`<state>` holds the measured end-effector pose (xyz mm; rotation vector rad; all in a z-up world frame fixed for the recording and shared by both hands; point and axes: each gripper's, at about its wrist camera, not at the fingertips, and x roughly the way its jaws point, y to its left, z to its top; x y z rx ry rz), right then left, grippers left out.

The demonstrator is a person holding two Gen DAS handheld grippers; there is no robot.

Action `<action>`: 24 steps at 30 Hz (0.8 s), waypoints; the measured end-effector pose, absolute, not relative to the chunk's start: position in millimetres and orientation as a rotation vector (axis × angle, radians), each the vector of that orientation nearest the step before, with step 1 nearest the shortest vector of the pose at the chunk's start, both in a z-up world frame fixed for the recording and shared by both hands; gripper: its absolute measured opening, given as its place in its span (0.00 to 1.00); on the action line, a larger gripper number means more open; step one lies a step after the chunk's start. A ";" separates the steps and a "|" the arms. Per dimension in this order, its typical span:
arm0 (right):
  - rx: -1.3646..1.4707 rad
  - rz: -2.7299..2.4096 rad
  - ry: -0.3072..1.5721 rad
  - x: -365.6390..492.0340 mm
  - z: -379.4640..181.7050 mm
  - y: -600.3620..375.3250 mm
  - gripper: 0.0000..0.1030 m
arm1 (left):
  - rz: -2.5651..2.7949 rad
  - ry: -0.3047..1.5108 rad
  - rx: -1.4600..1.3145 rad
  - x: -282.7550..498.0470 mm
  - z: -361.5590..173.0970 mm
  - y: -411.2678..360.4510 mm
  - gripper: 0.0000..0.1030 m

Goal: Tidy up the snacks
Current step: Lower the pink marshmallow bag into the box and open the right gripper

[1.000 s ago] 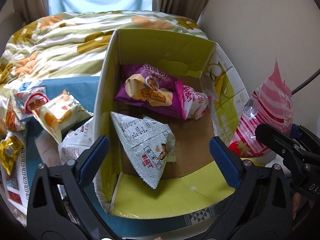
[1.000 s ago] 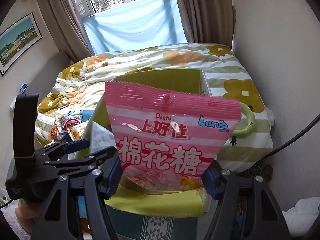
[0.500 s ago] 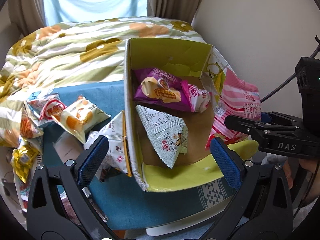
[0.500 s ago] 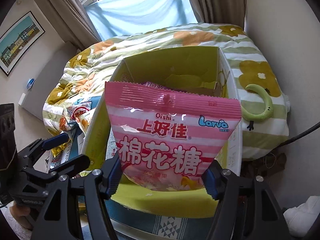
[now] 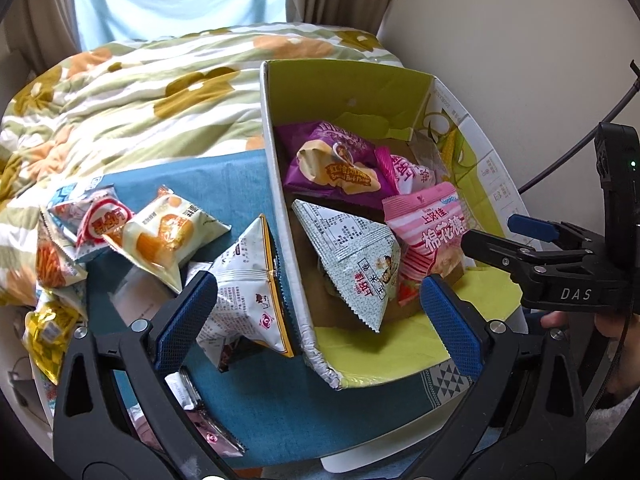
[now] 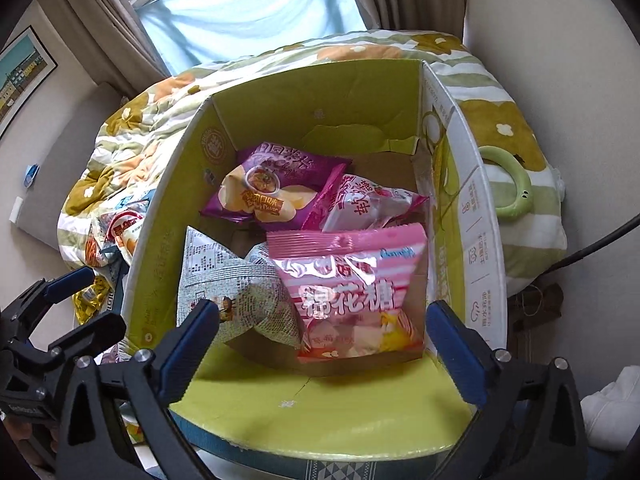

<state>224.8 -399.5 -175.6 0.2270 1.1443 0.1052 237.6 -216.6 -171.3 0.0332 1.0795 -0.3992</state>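
Note:
An open yellow-green cardboard box (image 6: 320, 92) (image 5: 344, 92) holds a purple chip bag (image 6: 272, 188), a small pink-and-white pack (image 6: 368, 204), a grey-green triangular pack (image 6: 232, 284) and the pink marshmallow bag (image 6: 352, 292) (image 5: 432, 232). The pink bag stands against the box's right wall. My right gripper (image 6: 320, 312) (image 5: 492, 231) hovers over the box's near edge with its jaws opening, its pads well clear of the bag. My left gripper (image 5: 318, 286) (image 6: 100, 300) is open and holds nothing, above the box's left wall and a white triangular pack (image 5: 248, 280).
Loose snacks lie left of the box on a teal cloth (image 5: 260, 400): an orange-and-white pack (image 5: 164, 232), a red-and-white pack (image 5: 104, 220), a yellow one (image 5: 44, 328). A flowered bedspread (image 5: 140, 92) lies behind. A wall and a cable (image 6: 592, 248) are at right.
The right gripper came down over the box and its jaws spread wide, leaving the pink bag standing inside. The left gripper shifted left, so the loose snacks show more.

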 end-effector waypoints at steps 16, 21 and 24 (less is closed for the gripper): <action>0.209 0.041 1.059 188.9 -147.9 -384.1 1.00 | -0.419 1.010 0.014 211.6 -152.0 -201.5 0.98; 0.148 0.078 1.005 169.7 -124.8 -375.6 1.00 | -0.370 0.966 0.001 184.2 -129.8 -186.6 0.98; 0.143 0.115 0.988 158.4 -112.7 -370.1 1.00 | -0.321 0.964 -0.010 167.2 -117.3 -174.4 0.98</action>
